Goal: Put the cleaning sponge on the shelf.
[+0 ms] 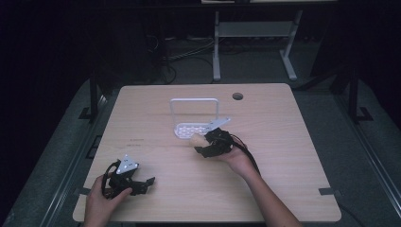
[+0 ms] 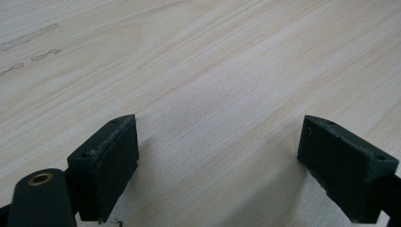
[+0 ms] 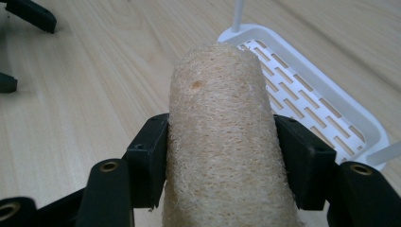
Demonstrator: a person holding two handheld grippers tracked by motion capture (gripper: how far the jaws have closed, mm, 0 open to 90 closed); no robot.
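Note:
A tan loofah sponge point(image 3: 220, 137) is clamped between the jaws of my right gripper point(image 3: 221, 156), which is shut on it. From above, the right gripper point(image 1: 204, 143) holds the loofah point(image 1: 197, 139) just in front of a white slotted rack point(image 1: 191, 129) with a tall wire handle. The rack's tray point(image 3: 312, 99) lies just beyond and to the right of the sponge tip. My left gripper point(image 1: 145, 183) rests low near the table's front left, open, with bare wood between its fingers point(image 2: 106, 165).
The wooden table point(image 1: 283, 142) has a round cable hole point(image 1: 238, 96) at the back. Faint marks point(image 1: 136, 141) sit left of centre. Beyond the table stands a white metal frame point(image 1: 255, 42) on a dark floor.

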